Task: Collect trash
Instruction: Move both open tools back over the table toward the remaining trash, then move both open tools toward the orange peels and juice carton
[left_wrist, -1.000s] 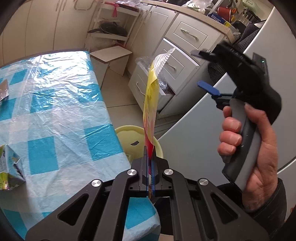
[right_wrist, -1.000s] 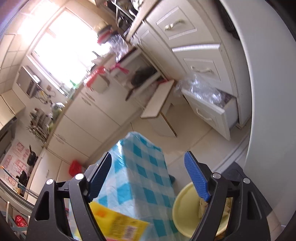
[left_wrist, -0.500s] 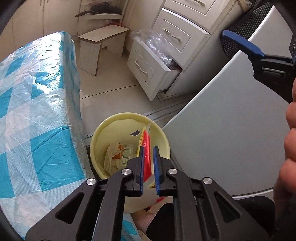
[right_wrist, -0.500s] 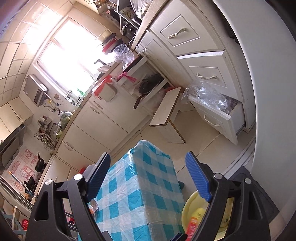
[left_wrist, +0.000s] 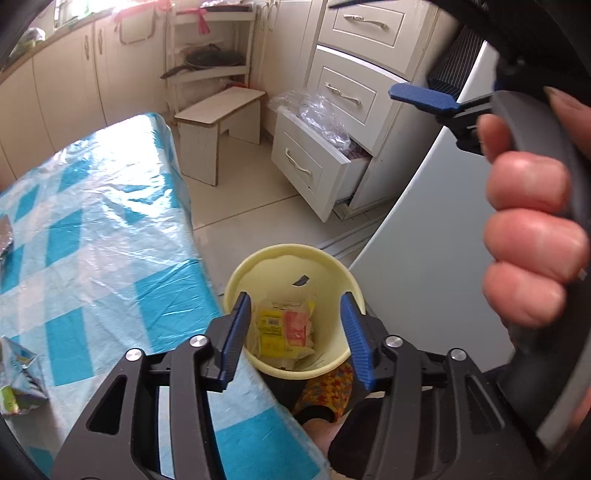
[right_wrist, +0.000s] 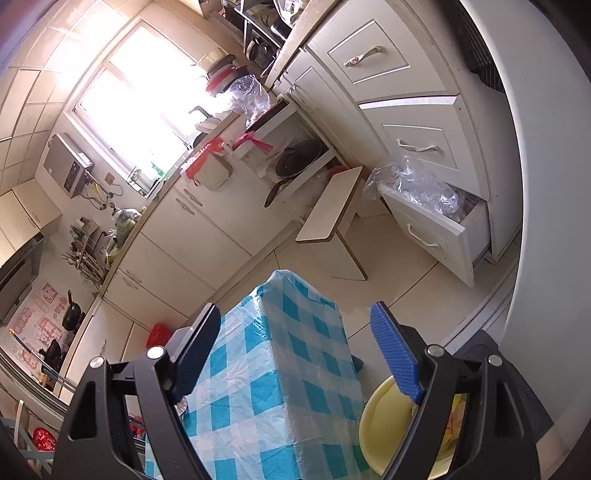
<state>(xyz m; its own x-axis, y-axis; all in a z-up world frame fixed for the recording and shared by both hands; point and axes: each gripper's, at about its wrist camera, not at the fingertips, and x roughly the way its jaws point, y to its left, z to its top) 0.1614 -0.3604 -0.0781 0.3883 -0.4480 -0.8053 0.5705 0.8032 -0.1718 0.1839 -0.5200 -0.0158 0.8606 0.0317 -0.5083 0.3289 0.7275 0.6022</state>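
Blown-out window glare, fisheye warping

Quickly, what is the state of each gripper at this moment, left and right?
Left gripper: jaws opening, nothing between them; the yellow wrapper lies in the bin below.
Right gripper: open, holding nothing.

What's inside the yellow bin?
The yellow bin holds crumpled wrappers: a yellow and red packet lies on top of pale ones. Whatever sits beneath that pile, at the bottom, is covered.
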